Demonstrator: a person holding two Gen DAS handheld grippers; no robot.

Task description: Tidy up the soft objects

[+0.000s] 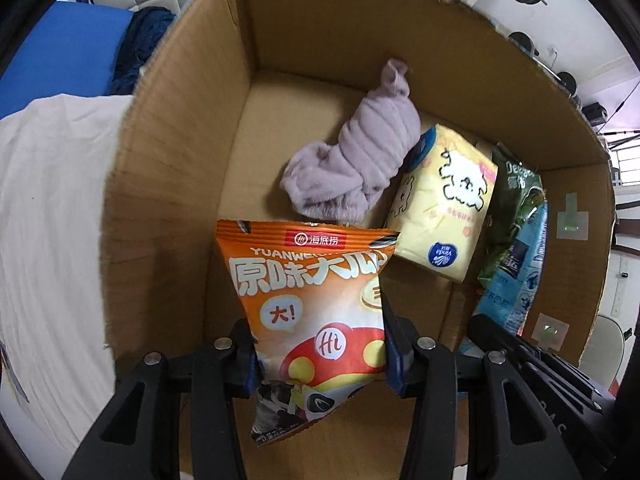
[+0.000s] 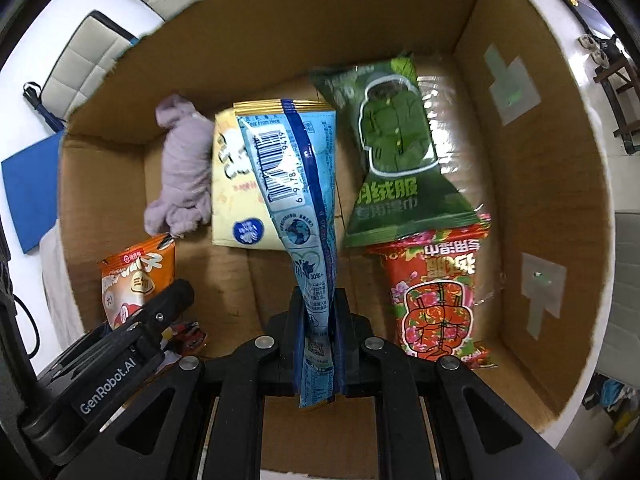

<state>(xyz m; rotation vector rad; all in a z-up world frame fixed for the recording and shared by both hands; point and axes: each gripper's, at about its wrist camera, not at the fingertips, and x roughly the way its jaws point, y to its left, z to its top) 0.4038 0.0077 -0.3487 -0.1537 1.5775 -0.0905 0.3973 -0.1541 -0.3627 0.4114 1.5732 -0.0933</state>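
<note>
Both grippers hang over an open cardboard box point(image 1: 176, 128). My left gripper point(image 1: 318, 350) is shut on an orange snack bag point(image 1: 312, 300), held upright above the box floor; the bag also shows in the right wrist view point(image 2: 136, 276). My right gripper point(image 2: 318, 320) is shut on a thin blue packet point(image 2: 304, 216), held edge-on; it also shows in the left wrist view point(image 1: 516, 276). In the box lie a lilac fleece cloth point(image 1: 360, 148), a yellow tissue pack point(image 1: 444, 200), a green wipes pack point(image 2: 396, 152) and a red floral pack point(image 2: 436, 296).
The box wall point(image 2: 552, 208) carries taped labels on the right. White bedding point(image 1: 52, 216) and a blue cushion point(image 1: 60, 56) lie left of the box. The left gripper's body point(image 2: 120, 352) shows at the lower left of the right wrist view.
</note>
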